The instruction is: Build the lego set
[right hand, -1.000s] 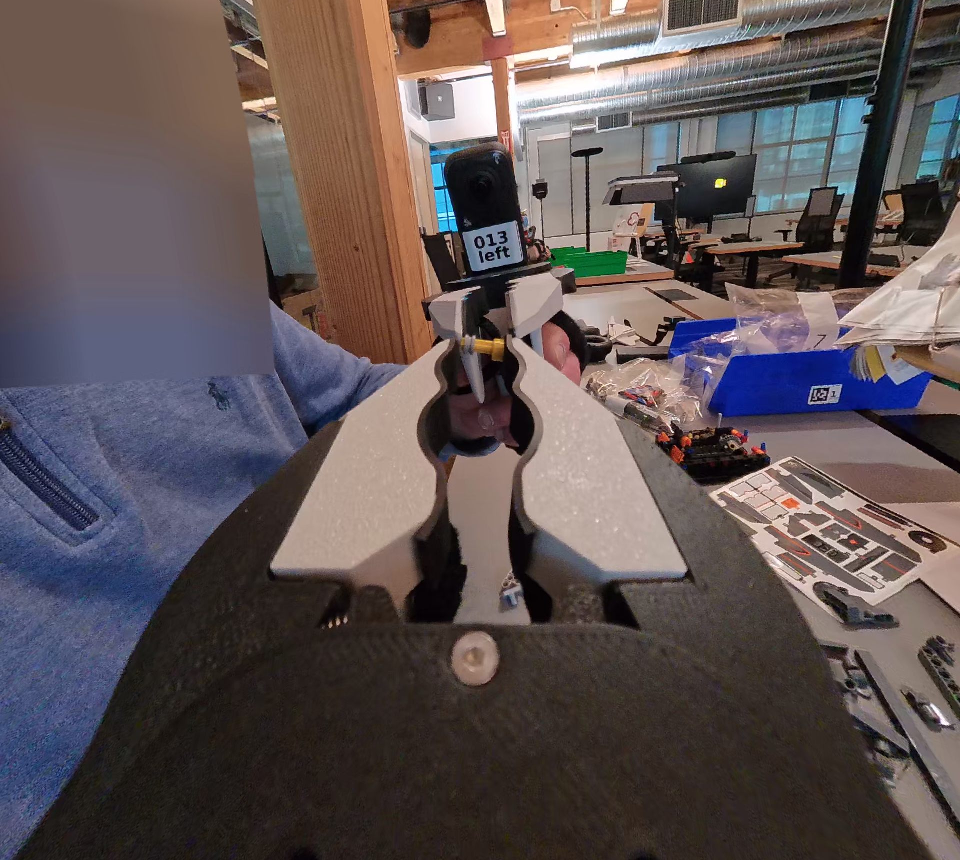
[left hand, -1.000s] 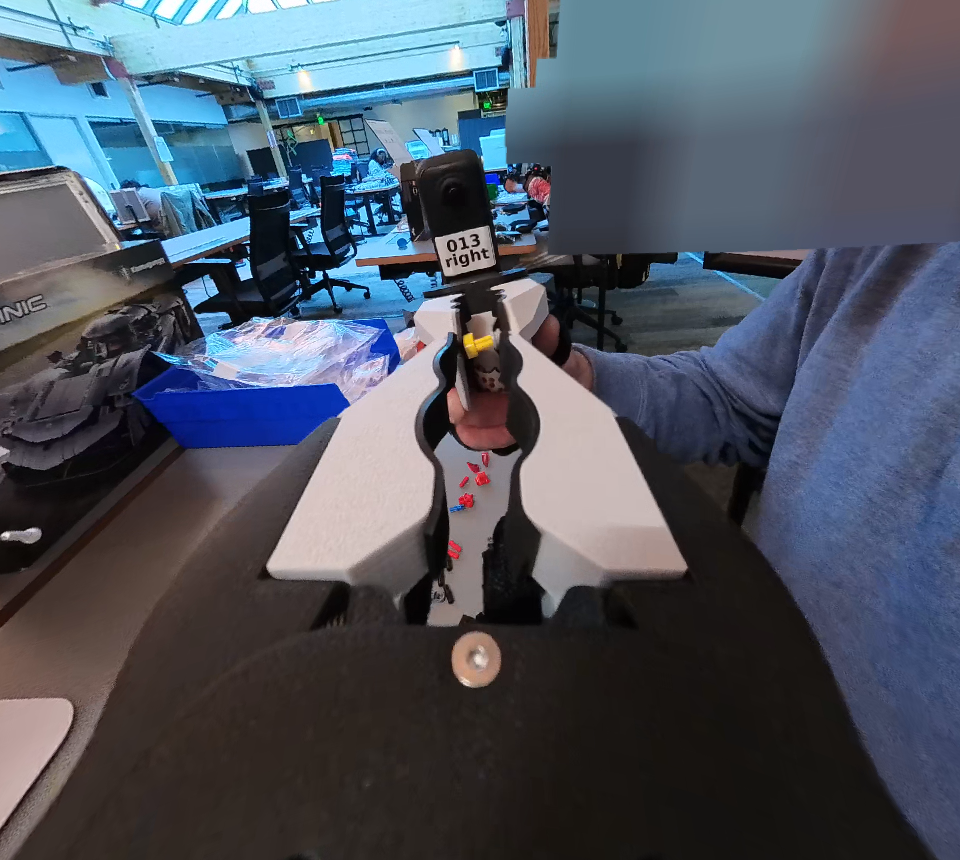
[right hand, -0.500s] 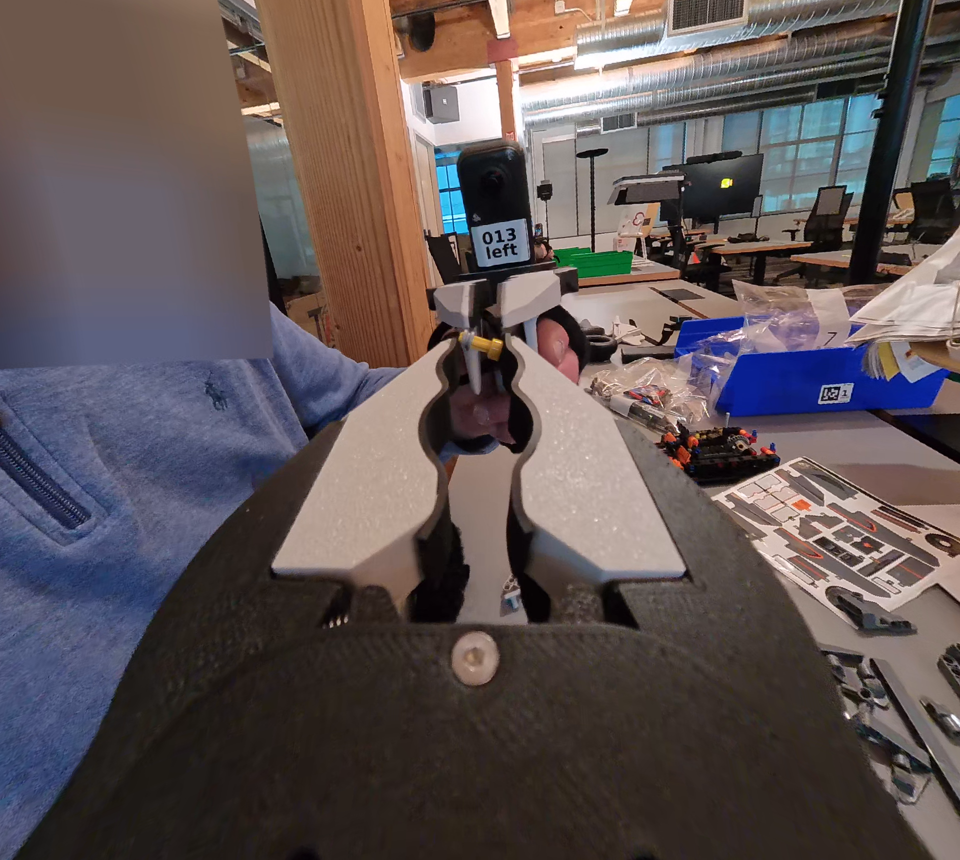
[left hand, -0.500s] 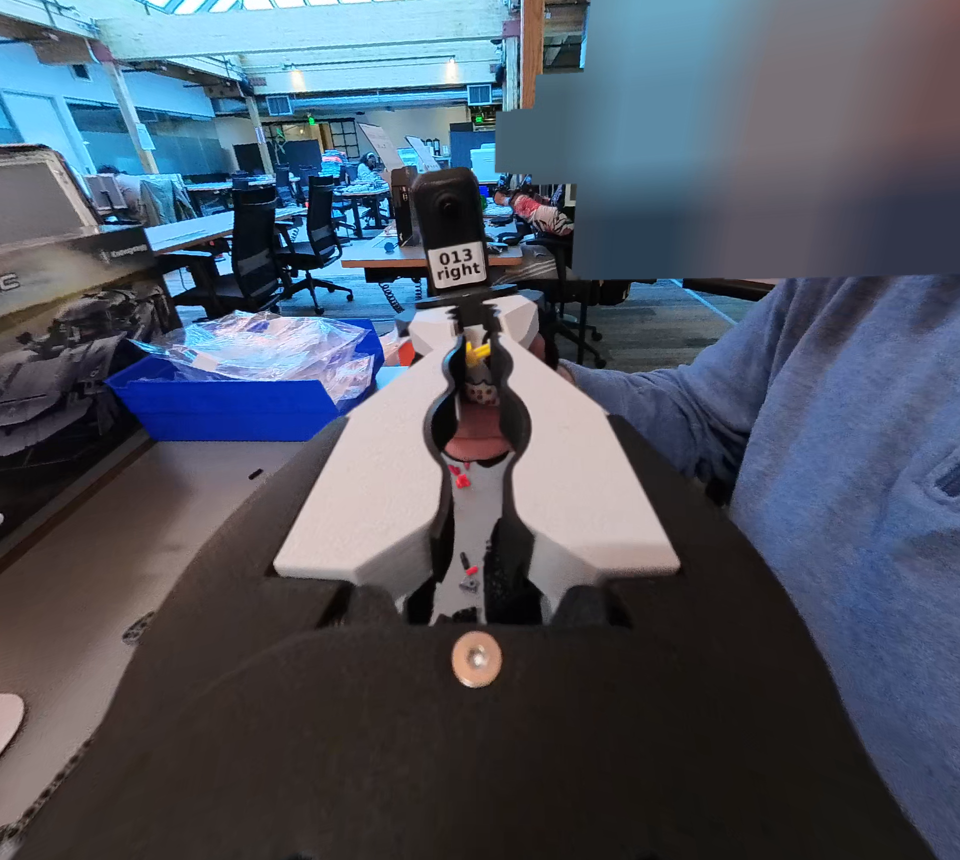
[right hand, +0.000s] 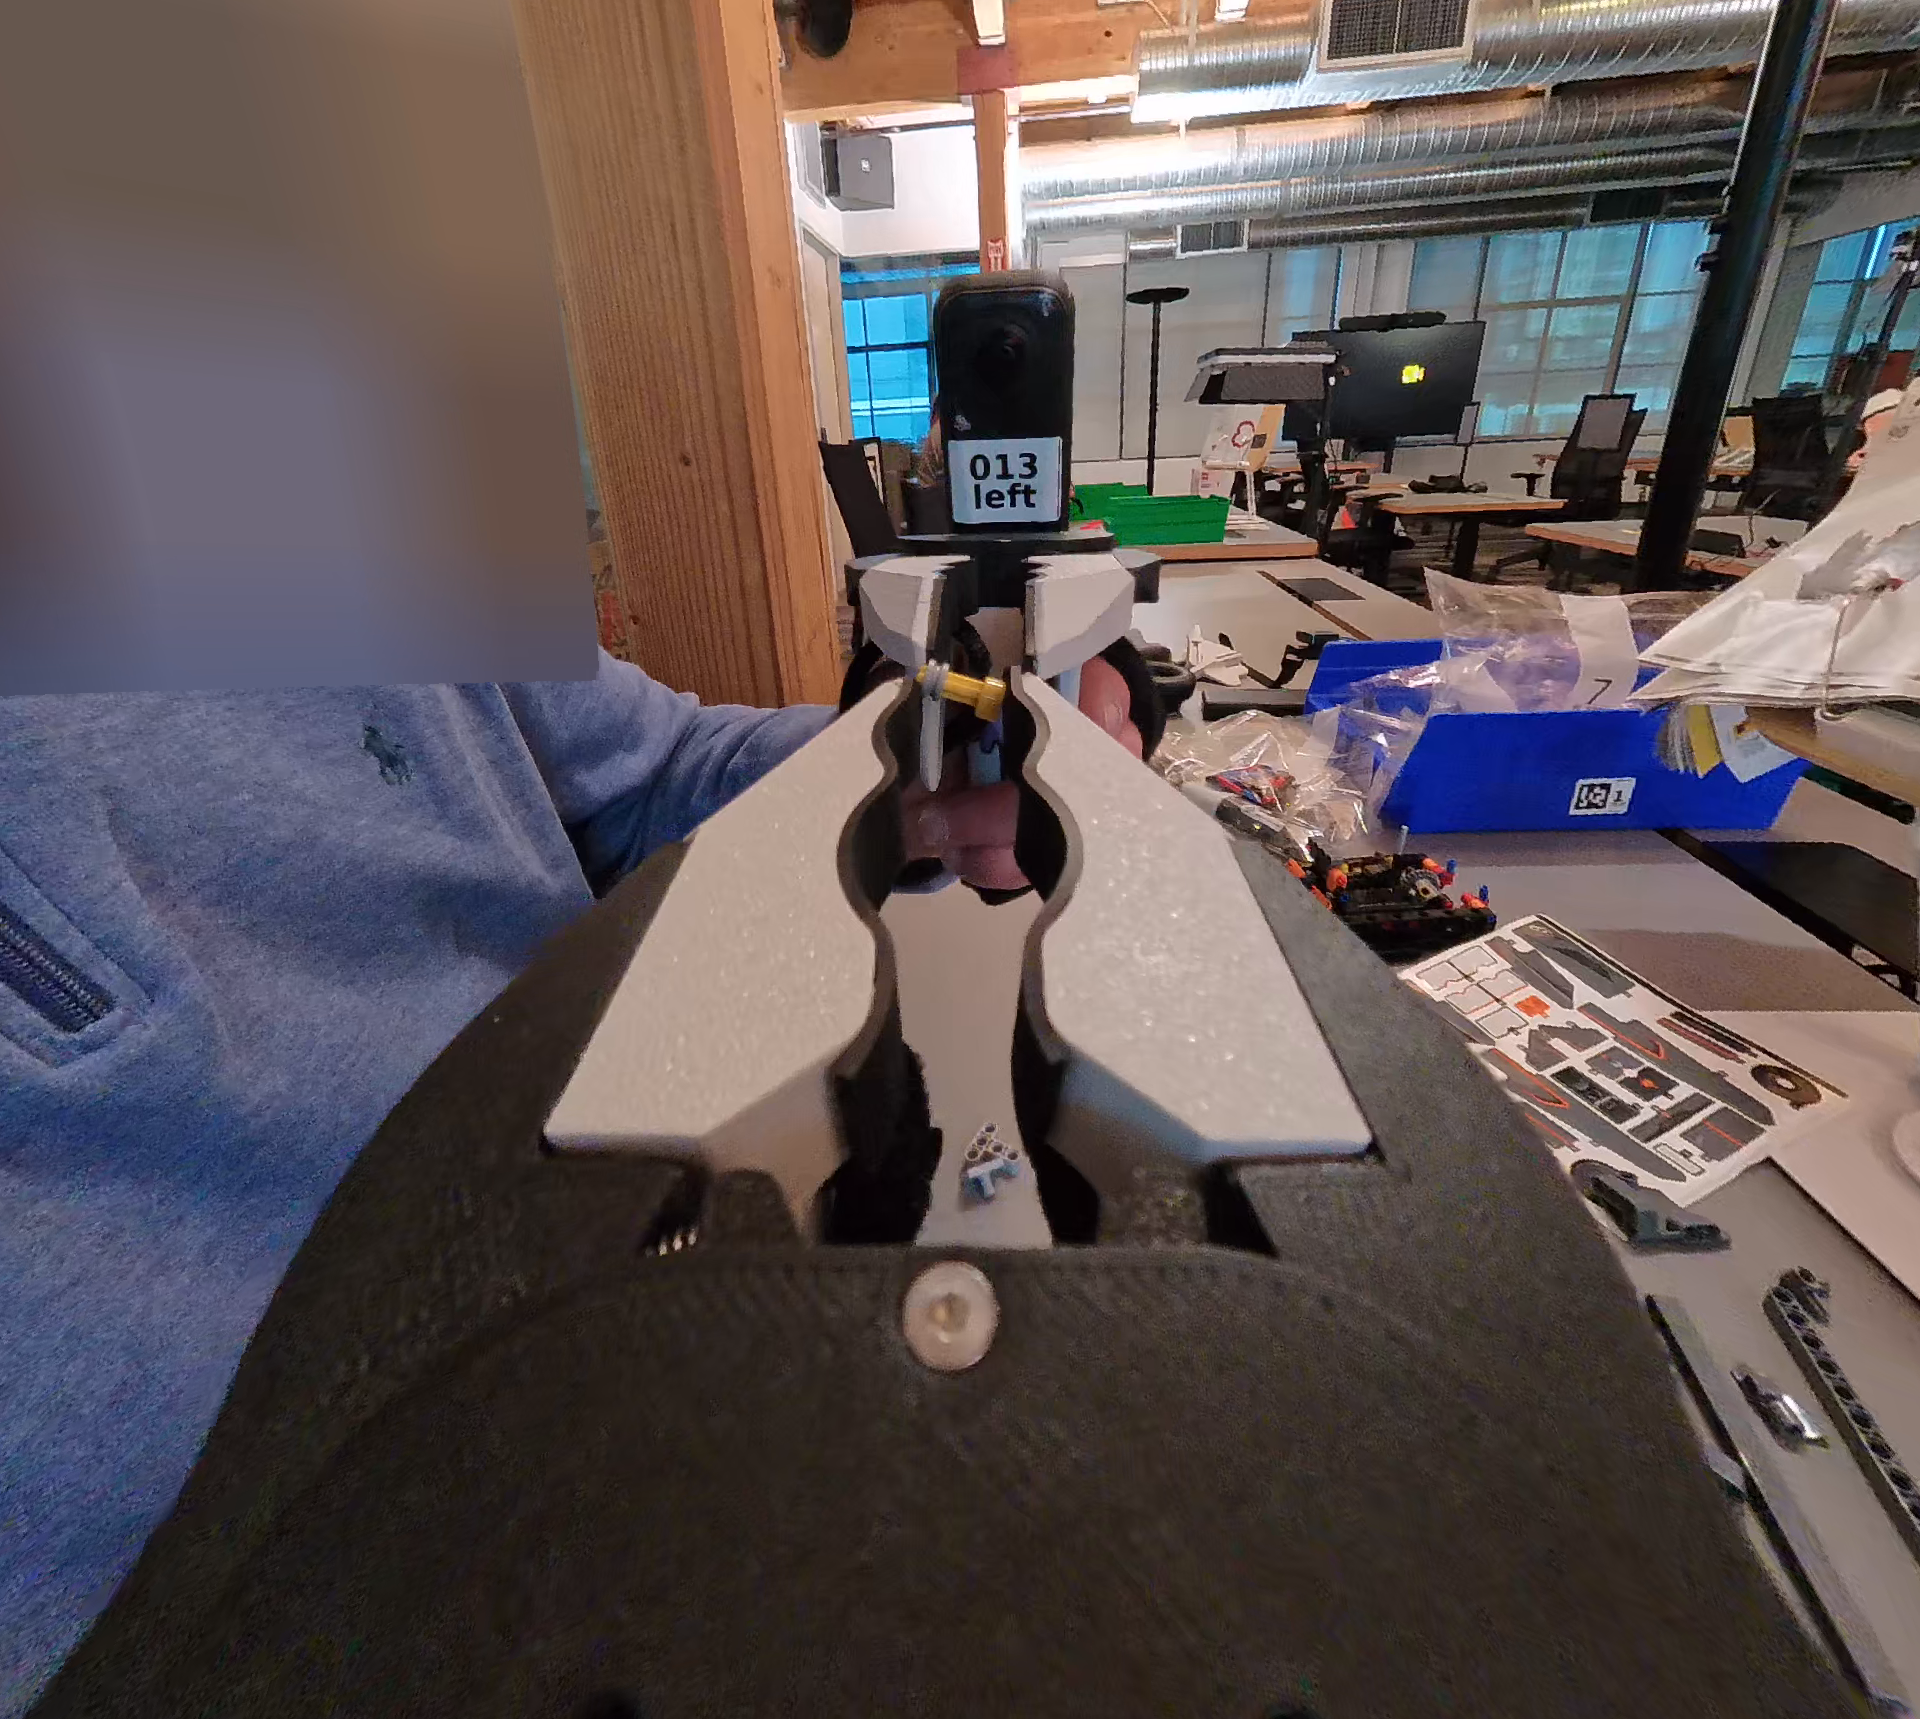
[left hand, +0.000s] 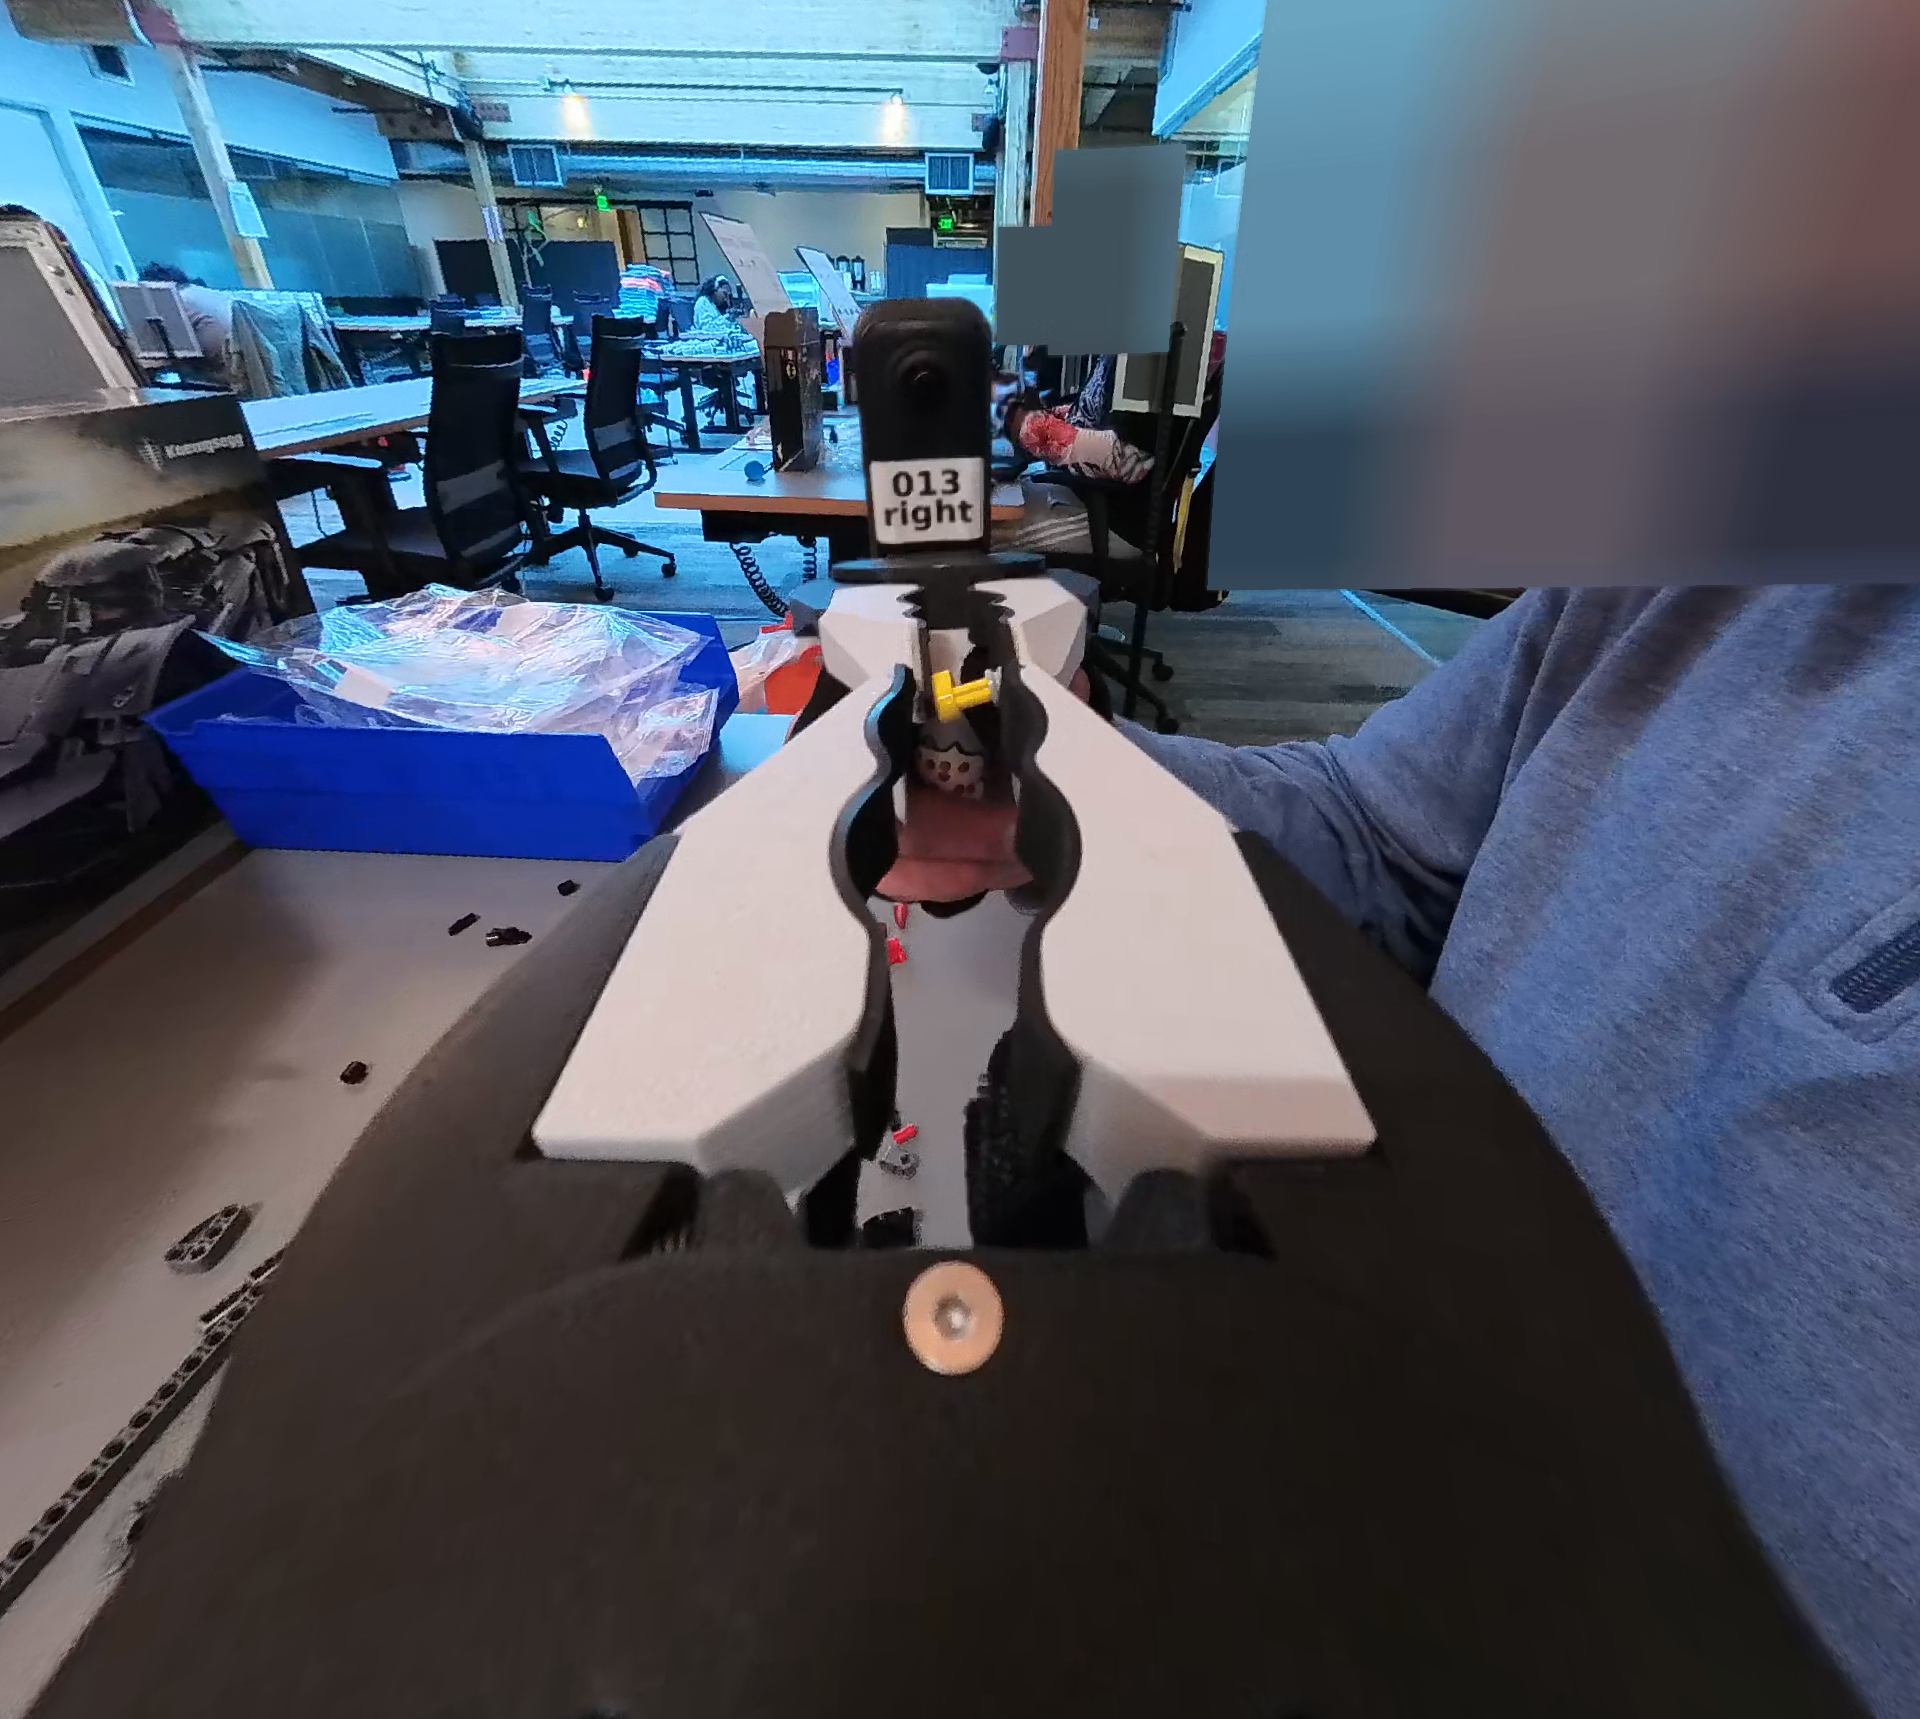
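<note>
My two grippers meet tip to tip above the grey table (left hand: 260, 994). A small yellow pin (left hand: 961, 693) lies crosswise where the tips meet, and it also shows in the right wrist view (right hand: 977, 687). My right gripper (right hand: 958, 688) is shut on the pin, end to end. A small grey piece (left hand: 951, 765) hangs just below the pin. My left gripper (left hand: 963, 682) looks shut on that piece, though its contact is partly hidden. Each gripper also shows head-on in the other's view, the right gripper (left hand: 956, 651) and the left gripper (right hand: 982, 630).
A blue bin (left hand: 416, 776) of plastic bags stands at the back, also visible as the blue bin (right hand: 1558, 765). A partly built black model (right hand: 1392, 890), a sticker sheet (right hand: 1621, 1056) and loose black beams (right hand: 1839, 1389) lie to the right. A person's blue sleeve (left hand: 1558, 786) is close by. The grippers are tip to tip, or close to it.
Both grippers stay tip to tip. The yellow pin has tilted slightly. The left gripper's view has shifted a little over the table, so different loose pieces show beneath it.
</note>
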Demonstrator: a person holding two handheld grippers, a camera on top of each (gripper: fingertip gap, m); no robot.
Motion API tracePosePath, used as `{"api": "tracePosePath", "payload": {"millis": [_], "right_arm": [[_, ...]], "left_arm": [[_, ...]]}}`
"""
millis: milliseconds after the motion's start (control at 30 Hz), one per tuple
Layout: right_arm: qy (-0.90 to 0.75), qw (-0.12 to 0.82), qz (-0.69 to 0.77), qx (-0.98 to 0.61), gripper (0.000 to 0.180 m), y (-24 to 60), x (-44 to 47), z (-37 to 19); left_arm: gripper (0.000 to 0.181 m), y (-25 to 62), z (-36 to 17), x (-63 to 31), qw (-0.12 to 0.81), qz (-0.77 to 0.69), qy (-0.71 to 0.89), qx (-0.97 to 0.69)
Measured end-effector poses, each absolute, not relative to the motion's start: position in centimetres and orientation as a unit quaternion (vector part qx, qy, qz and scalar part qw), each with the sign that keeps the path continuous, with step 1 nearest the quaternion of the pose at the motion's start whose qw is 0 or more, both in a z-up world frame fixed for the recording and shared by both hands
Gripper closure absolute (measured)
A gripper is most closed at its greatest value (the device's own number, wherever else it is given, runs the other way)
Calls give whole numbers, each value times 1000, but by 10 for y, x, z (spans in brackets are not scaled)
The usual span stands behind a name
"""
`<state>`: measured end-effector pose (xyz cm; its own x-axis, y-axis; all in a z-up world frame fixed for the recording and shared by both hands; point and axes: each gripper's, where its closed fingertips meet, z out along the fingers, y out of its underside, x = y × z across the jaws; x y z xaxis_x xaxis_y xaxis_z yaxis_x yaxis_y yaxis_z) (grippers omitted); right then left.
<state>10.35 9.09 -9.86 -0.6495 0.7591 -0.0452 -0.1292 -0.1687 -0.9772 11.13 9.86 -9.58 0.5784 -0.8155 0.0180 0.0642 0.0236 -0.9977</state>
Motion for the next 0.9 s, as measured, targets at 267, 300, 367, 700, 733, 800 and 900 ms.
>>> {"api": "tracePosePath", "payload": {"millis": [267,300,367,700,733,800,900], "right_arm": [[-562,316,712,-280,168,92,103,-98],[-563,316,711,-278,168,92,103,-98],[-565,318,709,-276,168,91,104,-98],[-567,320,706,-277,168,90,101,-98],[-565,320,707,-279,168,90,101,-98],[-564,322,706,-281,168,92,100,-98],[-566,324,705,-281,168,92,100,-98]], "left_arm": [[166,100,-96,111,647,-344,306,-608],[166,100,-95,111,647,-344,306,-607],[166,99,-95,111,644,-348,305,-610],[177,102,-94,106,634,-369,287,-617],[175,101,-93,105,635,-369,289,-614],[171,98,-92,108,630,-381,293,-610],[171,99,-93,108,631,-371,293,-615]]}}
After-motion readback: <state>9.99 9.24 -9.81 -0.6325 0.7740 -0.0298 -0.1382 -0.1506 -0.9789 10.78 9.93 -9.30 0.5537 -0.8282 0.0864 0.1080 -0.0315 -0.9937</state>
